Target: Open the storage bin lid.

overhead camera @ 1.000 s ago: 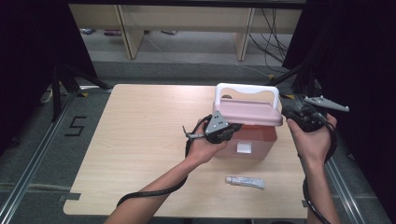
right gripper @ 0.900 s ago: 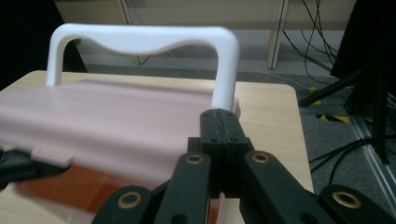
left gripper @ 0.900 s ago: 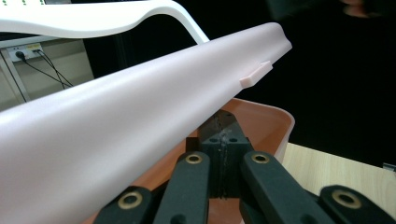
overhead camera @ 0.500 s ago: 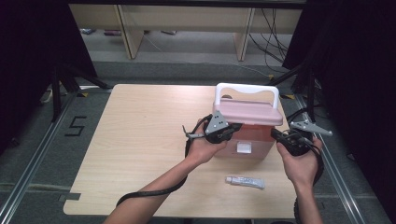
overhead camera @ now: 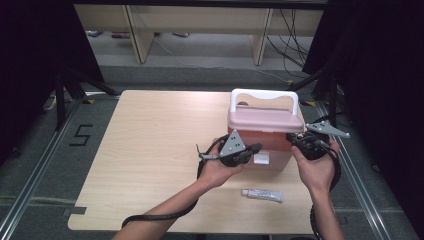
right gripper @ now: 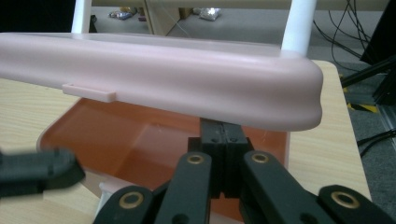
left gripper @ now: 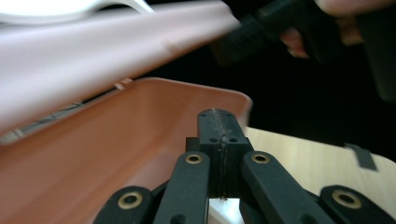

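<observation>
A box with a reddish body, a pink lid and a white handle stands at the table's right. My left gripper is shut with nothing in it, its tips at the box's front left. In the left gripper view the shut jaws point at the body's wall, with the lid raised above it. My right gripper is shut too, at the box's right side. In the right gripper view its tips sit just under the lid's rim.
A small grey tube lies on the wooden table in front of the box, between my forearms. The table's right edge runs close behind my right hand. Shelving and cables stand on the floor beyond the far edge.
My right gripper has come down and in from the upper right to the box's right side. The left gripper has barely shifted at the box's front.
</observation>
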Motion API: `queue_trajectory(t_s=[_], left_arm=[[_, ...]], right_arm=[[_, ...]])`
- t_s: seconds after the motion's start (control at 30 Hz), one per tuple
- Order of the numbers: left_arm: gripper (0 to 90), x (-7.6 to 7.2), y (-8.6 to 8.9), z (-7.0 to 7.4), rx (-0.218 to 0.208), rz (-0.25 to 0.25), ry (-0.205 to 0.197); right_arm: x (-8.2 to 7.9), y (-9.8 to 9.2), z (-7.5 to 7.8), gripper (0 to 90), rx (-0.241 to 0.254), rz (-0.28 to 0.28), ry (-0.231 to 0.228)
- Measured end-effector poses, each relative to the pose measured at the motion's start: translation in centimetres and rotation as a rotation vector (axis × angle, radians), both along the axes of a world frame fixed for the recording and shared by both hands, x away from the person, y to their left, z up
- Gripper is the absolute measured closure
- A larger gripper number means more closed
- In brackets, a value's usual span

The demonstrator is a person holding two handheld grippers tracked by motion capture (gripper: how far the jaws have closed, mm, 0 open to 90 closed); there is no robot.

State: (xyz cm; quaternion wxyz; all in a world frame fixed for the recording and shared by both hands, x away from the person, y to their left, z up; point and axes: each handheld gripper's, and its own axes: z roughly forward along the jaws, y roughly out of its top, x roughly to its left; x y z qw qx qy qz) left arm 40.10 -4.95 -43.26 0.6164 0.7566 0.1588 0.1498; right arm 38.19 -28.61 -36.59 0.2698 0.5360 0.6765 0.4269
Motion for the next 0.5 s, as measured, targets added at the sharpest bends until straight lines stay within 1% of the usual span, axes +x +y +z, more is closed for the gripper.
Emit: queue_trajectory(t_s=[0.07,0.1,0.13,0.17,0.2,0.23,0.27,0.3,0.33,0.4,0.47,0.5], left_arm=[[89.7,-0.3,-0.3,-0.6,0.007,-0.008,0.001],[89.7,-0.3,-0.4,-0.8,0.008,-0.007,0.002],[89.7,-0.2,-0.6,-1.1,0.007,-0.005,0.003],[89.7,-0.2,-0.7,-1.2,0.01,-0.004,-0.002],[89.7,-0.1,-0.8,-1.3,0.012,-0.001,-0.006],[89.8,-0.1,-0.9,-1.4,0.008,0.0,-0.005],[89.7,0.0,-1.0,-1.5,0.015,-0.002,-0.009],[89.7,0.0,-1.1,-1.6,0.012,-0.002,-0.011],[89.7,0.0,-1.2,-1.7,0.019,-0.004,-0.018],[89.8,0.1,-1.3,-1.9,0.019,-0.016,-0.019],[89.7,0.1,-1.5,-2.2,0.026,-0.02,-0.022],[89.7,0.1,-1.5,-2.3,0.028,-0.018,-0.02]], right_arm=[[0.0,0.1,0.3,90.0,0.008,-0.009,-0.002],[0.1,0.0,0.4,90.0,0.0,-0.005,-0.012],[0.1,0.0,0.6,90.0,-0.005,-0.011,-0.011],[0.1,0.0,0.8,90.0,0.003,-0.012,-0.007],[0.2,0.0,0.9,90.0,-0.012,-0.007,-0.018],[0.1,0.2,1.0,90.0,0.014,-0.025,-0.005],[0.3,0.0,1.1,90.0,-0.007,-0.007,-0.021],[0.3,-0.1,1.2,90.0,-0.019,-0.008,-0.024],[0.4,0.0,1.1,90.0,-0.002,-0.004,-0.027],[0.4,-0.1,1.2,90.0,-0.017,-0.007,-0.027],[0.4,0.0,1.3,90.0,-0.005,-0.007,-0.025],[0.5,-0.1,1.4,90.0,-0.013,-0.007,-0.028]])
